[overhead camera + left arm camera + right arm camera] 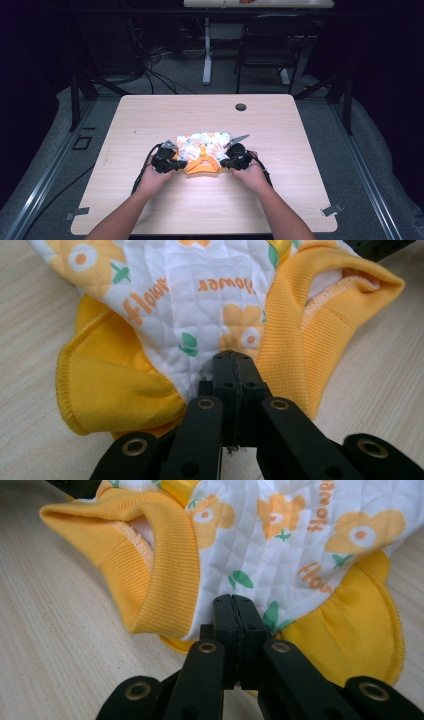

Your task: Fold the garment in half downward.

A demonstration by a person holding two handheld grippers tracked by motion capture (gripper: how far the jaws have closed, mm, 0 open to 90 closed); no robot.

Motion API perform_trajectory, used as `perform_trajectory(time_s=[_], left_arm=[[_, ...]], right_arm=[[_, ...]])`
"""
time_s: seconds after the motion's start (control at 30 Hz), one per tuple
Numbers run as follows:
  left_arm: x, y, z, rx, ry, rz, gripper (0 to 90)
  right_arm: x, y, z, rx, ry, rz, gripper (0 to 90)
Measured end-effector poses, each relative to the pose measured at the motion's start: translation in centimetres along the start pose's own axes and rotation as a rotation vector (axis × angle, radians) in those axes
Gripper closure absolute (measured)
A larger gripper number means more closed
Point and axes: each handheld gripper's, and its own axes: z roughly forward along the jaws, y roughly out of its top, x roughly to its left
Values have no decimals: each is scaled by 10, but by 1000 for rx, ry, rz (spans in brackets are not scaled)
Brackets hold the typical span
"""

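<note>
A light wooden table (280, 150) is seen from above, with a small round grommet (240, 107) set near its far edge. A quilted white garment (202, 145) printed with orange flowers and trimmed in yellow ribbing is laid at the middle of the table, toward the near side. Its left near edge is pinched by the left gripper (234, 365), jaws clenched on the fabric. Its right near edge is clamped likewise by the right gripper (234, 607), beside the ribbed neck opening (150, 545).
</note>
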Motion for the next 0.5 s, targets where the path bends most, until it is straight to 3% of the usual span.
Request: perform_trajectory(time_s=[0.17, 0.27, 0.5], left_arm=[[0, 1, -1, 2, 1, -8, 897], [-4, 3, -5, -12, 20, -2, 895], [-16, 9, -28, -71, 7, 23, 850]], right_arm=[[3, 1, 0, -1, -18, 16, 900], [5, 2, -1, 2, -31, 1, 900], [17, 6, -22, -61, -38, -23, 861]])
